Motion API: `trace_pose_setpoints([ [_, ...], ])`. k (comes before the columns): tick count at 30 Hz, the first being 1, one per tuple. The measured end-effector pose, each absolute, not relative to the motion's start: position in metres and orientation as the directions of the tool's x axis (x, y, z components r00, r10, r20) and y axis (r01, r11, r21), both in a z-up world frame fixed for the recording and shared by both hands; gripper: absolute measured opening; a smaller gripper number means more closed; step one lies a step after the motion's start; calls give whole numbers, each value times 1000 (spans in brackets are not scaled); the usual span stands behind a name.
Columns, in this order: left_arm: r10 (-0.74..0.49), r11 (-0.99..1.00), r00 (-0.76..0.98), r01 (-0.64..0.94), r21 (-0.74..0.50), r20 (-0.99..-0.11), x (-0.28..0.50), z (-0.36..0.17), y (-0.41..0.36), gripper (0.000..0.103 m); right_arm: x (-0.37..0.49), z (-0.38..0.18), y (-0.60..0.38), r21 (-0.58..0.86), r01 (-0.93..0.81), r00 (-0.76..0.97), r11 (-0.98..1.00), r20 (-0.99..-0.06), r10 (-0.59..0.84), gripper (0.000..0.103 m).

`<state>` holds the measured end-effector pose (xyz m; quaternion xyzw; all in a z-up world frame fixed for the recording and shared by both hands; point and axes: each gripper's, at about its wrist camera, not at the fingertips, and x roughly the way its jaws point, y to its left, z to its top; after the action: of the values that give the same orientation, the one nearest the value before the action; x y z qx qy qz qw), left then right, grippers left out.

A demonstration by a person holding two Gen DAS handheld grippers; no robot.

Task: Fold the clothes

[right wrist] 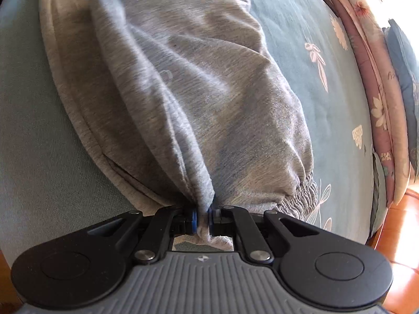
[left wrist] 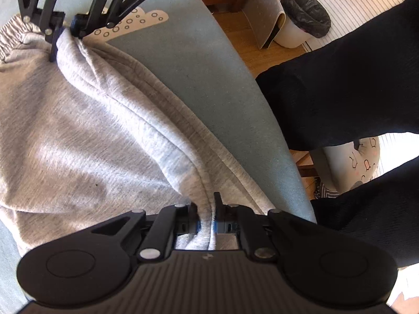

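Pinching the grey garment (left wrist: 86, 120) edge, left gripper (left wrist: 205, 216) and right gripper (right wrist: 201, 218), beside the bed (left wrist: 207, 83) edge

Left gripper (left wrist: 205, 216) jaws clamped (on grey fabric), right gripper (right wrist: 202, 218) likewise, both pointing steeply down

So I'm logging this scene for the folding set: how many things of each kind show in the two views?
Grey sweatpants: 1
Hand-held grippers: 2, left, right
White bin: 1
Blue bedsheet: 1
Total: 5
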<state>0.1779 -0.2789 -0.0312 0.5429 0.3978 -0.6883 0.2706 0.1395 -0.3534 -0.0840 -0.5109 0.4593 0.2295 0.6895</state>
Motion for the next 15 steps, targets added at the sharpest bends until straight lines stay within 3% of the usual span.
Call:
trace_pose_setpoints([
  [2,59,-492,-283,826,-274,-957,183,-34,-280,6,138,-75,-355,-497,-753,480,432,-863,-156,20],
  [4,53,-454,-295,844,-287,-954,188,-35,-280,6,134,-66,-357,-504,-712,479,490,-858,-186,37],
  [8,40,-456,-280,849,-267,-959,184,-37,-278,6,123,-45,-364,-468,-598,432,650,-872,-231,48],
  [11,36,-446,-270,857,-257,-962,174,-47,-284,6,123,-39,-382,-292,-376,316,879,-932,-174,48],
  [15,29,-429,-277,864,-262,-961,177,-49,-283,6,95,-36,-417,149,138,335,979,-938,95,48],
])
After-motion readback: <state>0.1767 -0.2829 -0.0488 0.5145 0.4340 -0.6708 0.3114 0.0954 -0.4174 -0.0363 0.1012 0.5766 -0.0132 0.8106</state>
